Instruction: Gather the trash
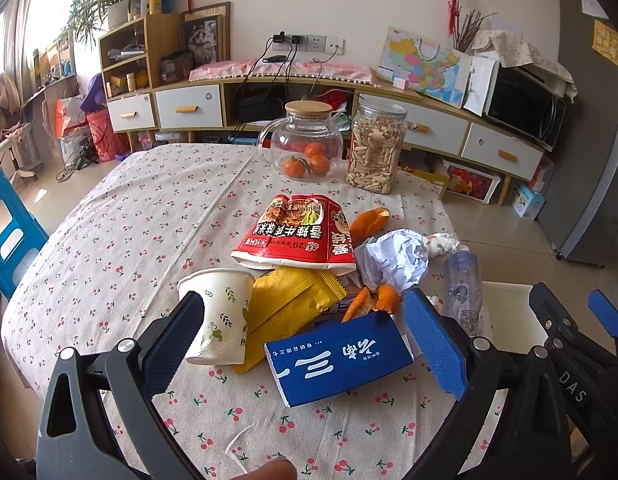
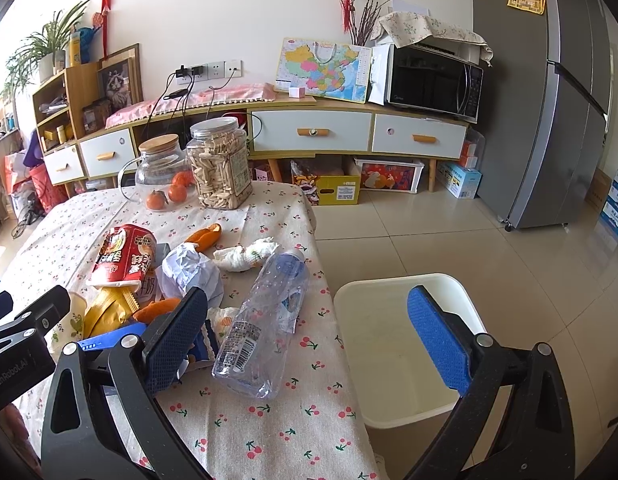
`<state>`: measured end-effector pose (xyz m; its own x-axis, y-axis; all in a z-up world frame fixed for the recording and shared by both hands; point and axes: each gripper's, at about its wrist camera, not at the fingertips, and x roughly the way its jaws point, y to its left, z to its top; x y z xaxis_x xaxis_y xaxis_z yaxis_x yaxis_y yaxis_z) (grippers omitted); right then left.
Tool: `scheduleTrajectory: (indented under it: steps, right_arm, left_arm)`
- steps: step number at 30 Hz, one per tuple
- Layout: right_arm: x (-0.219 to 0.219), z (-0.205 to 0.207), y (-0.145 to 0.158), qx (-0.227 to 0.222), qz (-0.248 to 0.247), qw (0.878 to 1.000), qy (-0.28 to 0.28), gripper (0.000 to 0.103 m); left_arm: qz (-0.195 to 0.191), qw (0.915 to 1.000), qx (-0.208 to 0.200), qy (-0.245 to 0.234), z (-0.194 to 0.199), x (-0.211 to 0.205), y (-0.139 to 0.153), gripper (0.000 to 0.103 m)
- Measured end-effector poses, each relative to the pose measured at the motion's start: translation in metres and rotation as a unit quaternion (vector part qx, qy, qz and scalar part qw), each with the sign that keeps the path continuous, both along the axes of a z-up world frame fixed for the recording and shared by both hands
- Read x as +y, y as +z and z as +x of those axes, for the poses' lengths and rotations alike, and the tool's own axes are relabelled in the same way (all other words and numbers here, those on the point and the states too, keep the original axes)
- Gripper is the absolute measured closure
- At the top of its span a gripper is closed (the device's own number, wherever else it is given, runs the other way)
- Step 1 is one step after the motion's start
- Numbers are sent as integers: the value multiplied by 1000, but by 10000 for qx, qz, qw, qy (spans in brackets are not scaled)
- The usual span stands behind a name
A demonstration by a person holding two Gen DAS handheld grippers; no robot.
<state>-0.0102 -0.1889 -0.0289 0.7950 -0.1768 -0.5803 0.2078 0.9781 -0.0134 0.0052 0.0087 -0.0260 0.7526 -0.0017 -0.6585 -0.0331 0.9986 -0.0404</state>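
Trash lies in a heap on the cherry-print tablecloth [image 1: 121, 240]: a tipped paper cup [image 1: 219, 314], a yellow wrapper [image 1: 287, 300], a blue carton [image 1: 339, 360], a red snack bag [image 1: 297, 234], crumpled white paper [image 1: 393, 258], orange peels [image 1: 379, 300] and a clear plastic bottle [image 2: 265, 320]. My left gripper [image 1: 305, 336] is open, its fingers on either side of the cup, wrapper and carton. My right gripper [image 2: 309, 340] is open above the bottle and the table's right edge. A white bin [image 2: 405, 344] stands beside the table.
A glass jug with oranges [image 1: 305, 148] and a jar of snacks [image 1: 375, 148] stand at the table's far side. A blue stool [image 1: 9, 232] is at the left. A crumpled tissue [image 2: 247, 256] lies by the bottle. Tiled floor [image 2: 449, 236] lies to the right.
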Motion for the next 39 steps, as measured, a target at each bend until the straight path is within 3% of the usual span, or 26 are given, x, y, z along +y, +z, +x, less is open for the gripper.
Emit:
scheduleTrajectory:
  steps: [8,14,21,25,36,39]
  right_arm:
    - [-2,5,-16,424,273,9987,69,7]
    - [1,10,-10,646,306,9972,208,7]
    - [1,14,-12,845,450,9949,310,7]
    - [2,17,-13,929,590,9933,344,7]
    - [20,25,-19,1114,694,9899,530,7]
    - [23,27,-24,1266,918,9859,599,7]
  left_arm:
    - [24,9995,295,-72,14,3,3,6]
    - [129,9985,532,-62,27,15,5,6]
    - [-298,9953,923,-21,42,47,4,6]
    - [-301,9947,985,-26,43,58,5,6]
    - [-288,9889,1433,273,54,80,-35,6]
    - [-445,9849,1642,320,60,87,-48,6]
